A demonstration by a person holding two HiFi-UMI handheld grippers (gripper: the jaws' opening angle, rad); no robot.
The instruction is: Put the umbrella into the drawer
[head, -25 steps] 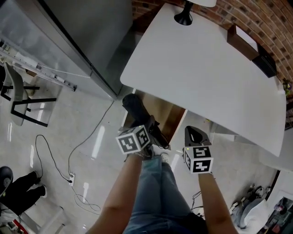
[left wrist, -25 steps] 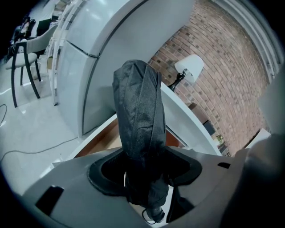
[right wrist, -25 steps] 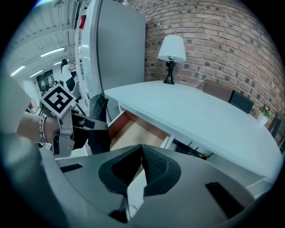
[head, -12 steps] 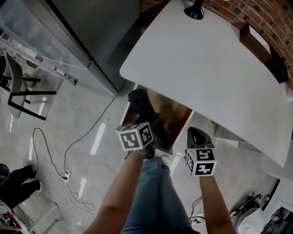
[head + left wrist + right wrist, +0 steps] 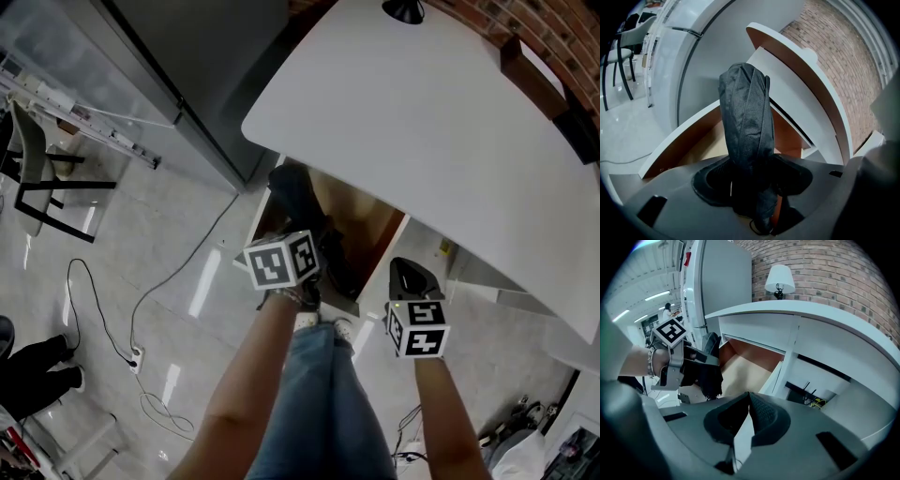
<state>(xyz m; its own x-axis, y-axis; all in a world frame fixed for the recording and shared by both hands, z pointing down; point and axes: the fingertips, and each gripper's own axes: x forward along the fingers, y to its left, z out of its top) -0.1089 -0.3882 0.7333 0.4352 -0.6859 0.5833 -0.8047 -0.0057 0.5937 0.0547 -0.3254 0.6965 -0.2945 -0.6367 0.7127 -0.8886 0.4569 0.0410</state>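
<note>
A black folded umbrella [image 5: 298, 192] is clamped in my left gripper [image 5: 314, 267] and points out past its jaws. It hangs over the left side of the open wooden drawer [image 5: 370, 230] under the white desk. In the left gripper view the umbrella [image 5: 745, 122] stands up between the jaws of the left gripper [image 5: 750, 183], with the drawer [image 5: 701, 145] below it. My right gripper [image 5: 411, 277] hovers just right of the drawer front, shut and empty. From the right gripper [image 5: 749, 397] I see the drawer [image 5: 740, 369] and the held umbrella [image 5: 711, 373].
The white desk top [image 5: 422, 122] overhangs the drawer and carries a lamp [image 5: 780, 280]. A tall grey cabinet [image 5: 206, 56] stands left of the desk. A cable [image 5: 103, 319] and a chair [image 5: 37, 169] are on the floor at left. The person's legs [image 5: 328, 403] are directly below.
Both grippers have sunk toward the open drawer. The umbrella stays in the left gripper and now lies lower over the drawer's left side.
</note>
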